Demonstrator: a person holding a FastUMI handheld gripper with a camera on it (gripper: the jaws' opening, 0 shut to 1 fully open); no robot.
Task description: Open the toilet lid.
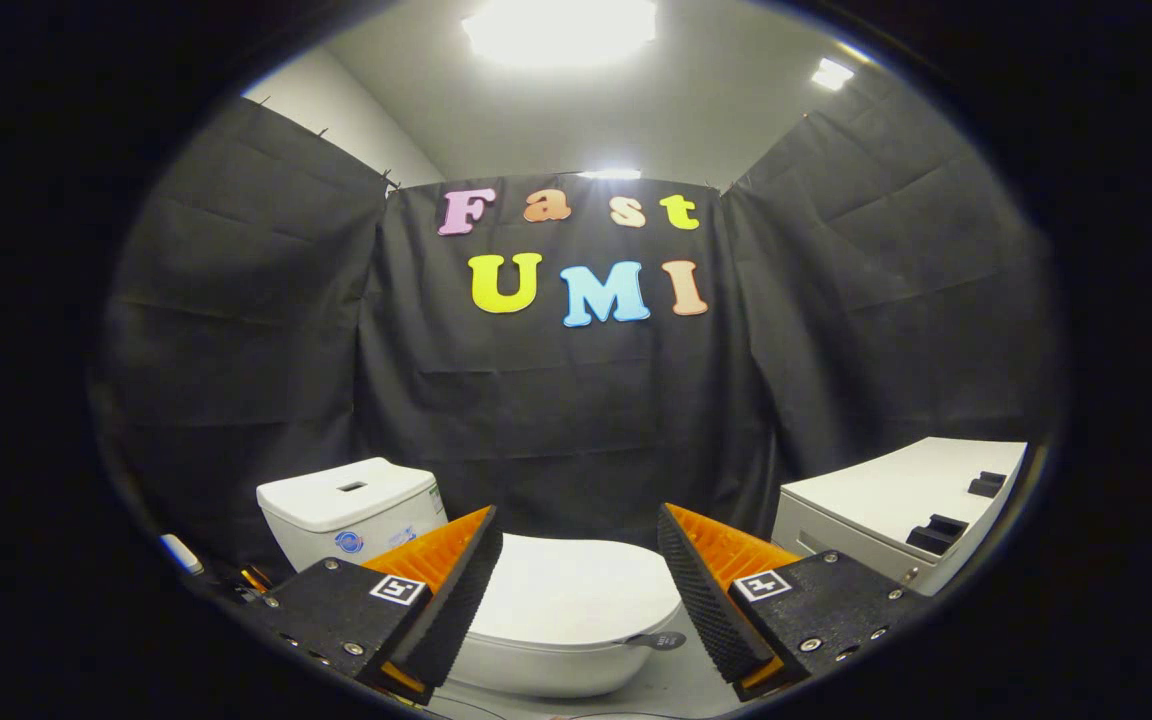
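A white toilet stands low in front of the black cloth wall, its lid point(576, 590) lying flat and closed over the bowl point(546, 670). The white cistern point(351, 510) rises behind it to the left. My gripper point(580, 545) is open, its two fingers spread wide and held above the lid, one to each side, touching nothing. The lid's front edge shows between and below the fingers point(466, 590), with a small dark tab point(658, 640) at its right rim.
A white cabinet or appliance point(901, 505) with two dark blocks on top stands to the right of the toilet. Black cloth walls close off the back and both sides. A small white object point(181, 553) lies low at the left.
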